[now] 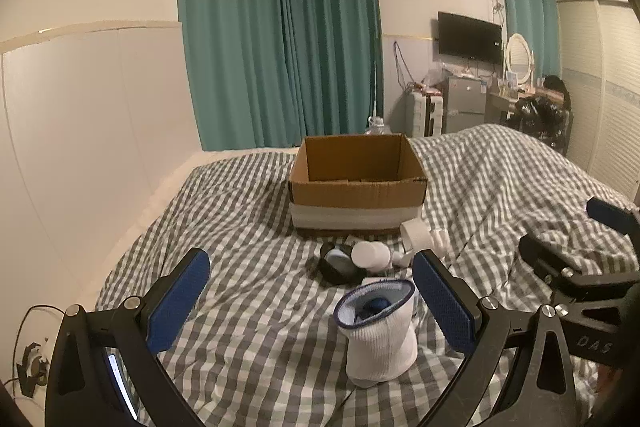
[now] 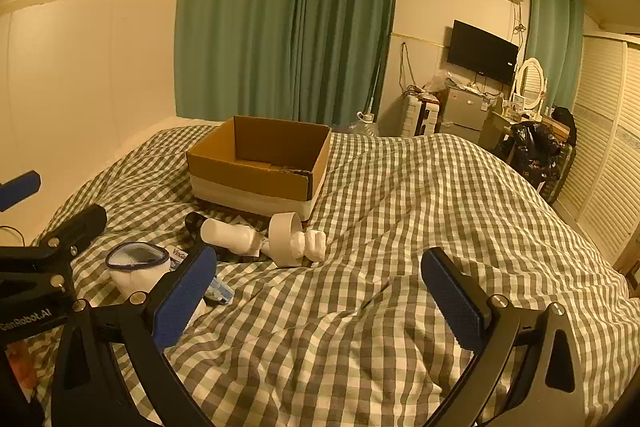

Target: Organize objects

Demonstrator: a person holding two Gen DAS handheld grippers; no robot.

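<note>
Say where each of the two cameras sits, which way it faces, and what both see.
Left wrist: on the left gripper, low over the checked bed, facing the cardboard box; open jaws frame a rolled white sock; right gripper at the right edge.
Right wrist: on the right gripper, further right, facing bare quilt; jaws open; left gripper at the left edge.
Shared: box, sock, white bottle, curtains, television.

An open cardboard box [image 1: 358,183] sits at frame centre; below it lie white bottles [image 1: 370,254], a tape roll [image 2: 285,239] and an upright white sock [image 1: 378,331].
</note>
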